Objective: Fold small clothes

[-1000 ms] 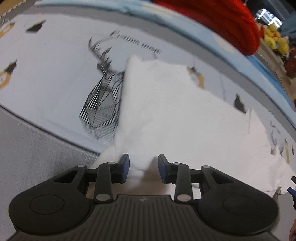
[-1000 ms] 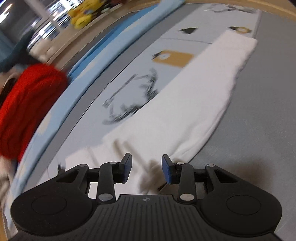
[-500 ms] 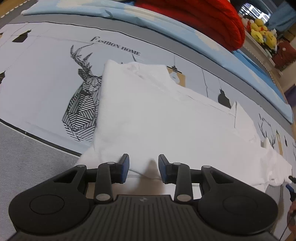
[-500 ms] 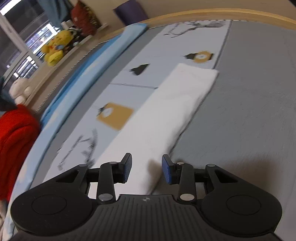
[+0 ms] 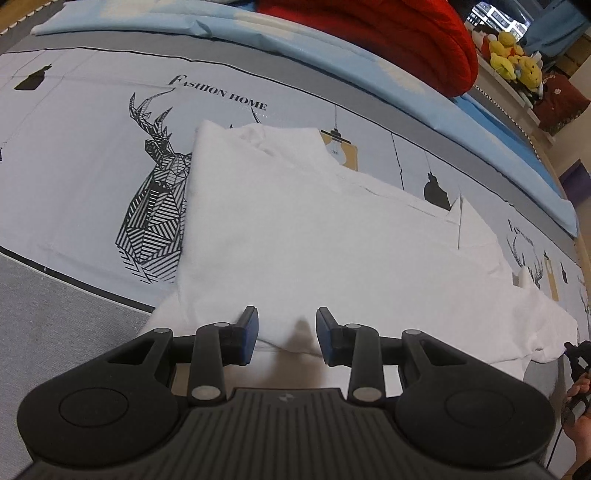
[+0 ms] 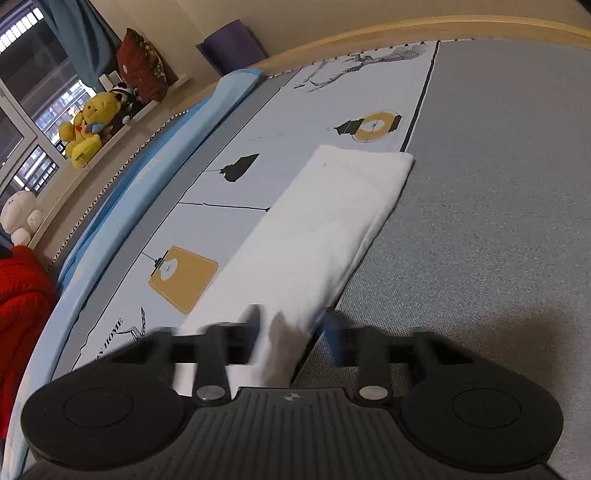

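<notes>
White garment [image 5: 332, 236] lies flat on bed sheet [image 5: 74, 155], partly over the deer print [image 5: 155, 206]. Left gripper [image 5: 286, 328] jaws released, spread at its near edge. Right gripper [image 6: 291, 332] blurred, jaws apart w/ nothing btwn, over the garment's long strip. Red knit [image 5: 388, 33] and plush toys [image 6: 85, 129] well behind; path unobstructed.

The garment [image 5: 314, 236] lies flat on the bed [image 5: 74, 155], extending from near left to far right. The deer print [image 5: 155, 206] lies at its left edge. The blanket [image 5: 388, 40] lies at the far side. The left hand-held gripper [image 5: 286, 334] sits at the garment's near edge. The right hand-held gripper [image 6: 291, 332] straddles the garment's near end [image 6: 325, 229]. Plush toys [image 6: 86, 129] sit on a ledge, far left.
</notes>
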Tool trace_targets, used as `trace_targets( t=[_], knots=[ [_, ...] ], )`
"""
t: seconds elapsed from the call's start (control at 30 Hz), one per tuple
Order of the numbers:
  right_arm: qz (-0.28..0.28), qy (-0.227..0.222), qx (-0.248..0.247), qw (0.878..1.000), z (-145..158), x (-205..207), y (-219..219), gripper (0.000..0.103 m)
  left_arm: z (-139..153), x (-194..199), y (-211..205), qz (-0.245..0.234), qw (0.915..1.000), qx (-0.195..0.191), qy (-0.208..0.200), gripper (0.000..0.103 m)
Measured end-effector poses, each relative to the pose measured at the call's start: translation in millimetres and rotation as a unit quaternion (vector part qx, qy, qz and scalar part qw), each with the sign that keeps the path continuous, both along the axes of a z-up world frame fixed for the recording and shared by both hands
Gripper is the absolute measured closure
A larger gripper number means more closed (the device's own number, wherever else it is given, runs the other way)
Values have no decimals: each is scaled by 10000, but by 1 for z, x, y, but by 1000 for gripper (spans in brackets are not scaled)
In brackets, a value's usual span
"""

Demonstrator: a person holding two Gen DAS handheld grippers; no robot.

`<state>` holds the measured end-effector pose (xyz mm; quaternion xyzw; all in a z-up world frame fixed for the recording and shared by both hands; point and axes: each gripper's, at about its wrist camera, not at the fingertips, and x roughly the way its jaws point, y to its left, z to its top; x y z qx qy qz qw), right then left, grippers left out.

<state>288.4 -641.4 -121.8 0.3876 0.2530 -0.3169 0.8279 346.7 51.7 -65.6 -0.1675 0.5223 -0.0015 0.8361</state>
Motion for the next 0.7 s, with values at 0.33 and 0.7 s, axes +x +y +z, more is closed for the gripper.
trace_targets(
  t=[0.33, 0.7],
  knots=[
    [-85, -564, -884, 9944, 99, -1, 70, 99, 19, -3, 19, 174, 9992, -282, -206, 65],
    [2680, -1256, -2657, 9175, 187, -2, 304, 99, 36, -8, 51, 518, 9967, -497, -370, 65]
  ],
)
